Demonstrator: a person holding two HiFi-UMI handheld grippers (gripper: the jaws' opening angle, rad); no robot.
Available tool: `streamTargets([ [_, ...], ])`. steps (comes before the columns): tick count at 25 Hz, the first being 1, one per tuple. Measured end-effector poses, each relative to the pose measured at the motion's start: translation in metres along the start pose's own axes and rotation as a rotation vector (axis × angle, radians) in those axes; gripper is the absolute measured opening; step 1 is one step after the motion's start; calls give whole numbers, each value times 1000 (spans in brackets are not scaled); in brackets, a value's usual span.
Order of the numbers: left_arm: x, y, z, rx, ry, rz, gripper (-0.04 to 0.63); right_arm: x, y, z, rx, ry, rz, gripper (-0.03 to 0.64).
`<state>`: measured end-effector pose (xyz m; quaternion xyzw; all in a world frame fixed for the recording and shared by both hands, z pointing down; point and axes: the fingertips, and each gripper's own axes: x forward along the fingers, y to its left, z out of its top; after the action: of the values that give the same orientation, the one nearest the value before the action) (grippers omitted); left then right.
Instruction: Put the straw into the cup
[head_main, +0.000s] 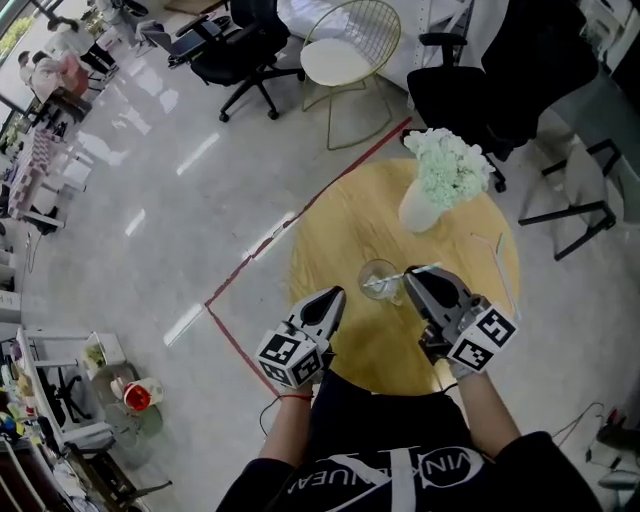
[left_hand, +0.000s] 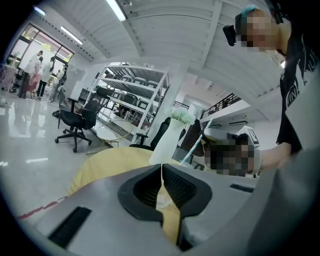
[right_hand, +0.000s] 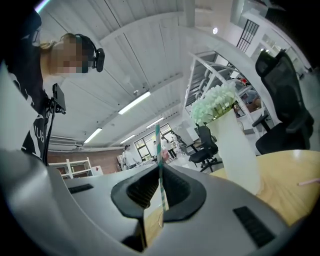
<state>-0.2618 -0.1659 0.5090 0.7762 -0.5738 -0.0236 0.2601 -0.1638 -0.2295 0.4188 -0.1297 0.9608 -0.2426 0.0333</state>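
- straw (right_hand: 160, 165): teal-white stripes
- cup (head_main: 378, 278): clear glass
- bench (head_main: 340, 240): yellow wood grain
- vase (head_main: 420, 210): white
- flowers (head_main: 450, 165): pale green
- floor (head_main: 150, 200): pale grey

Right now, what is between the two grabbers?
The clear cup stands between the left gripper and the right gripper, which pinches the straw. The head view shows it.

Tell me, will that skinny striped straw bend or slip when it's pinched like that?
Probably light and fairly stiff: the straw stands straight while pinched by the right gripper. Being so thin and smooth-looking, it may pivot or slide in that narrow pinch. A harder squeeze could likely crease it.
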Motion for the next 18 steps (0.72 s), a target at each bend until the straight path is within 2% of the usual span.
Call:
streamTargets([
  [18, 30, 35, -13, 20, 133, -209, 20, 13, -34, -48, -26, 6, -287, 20],
])
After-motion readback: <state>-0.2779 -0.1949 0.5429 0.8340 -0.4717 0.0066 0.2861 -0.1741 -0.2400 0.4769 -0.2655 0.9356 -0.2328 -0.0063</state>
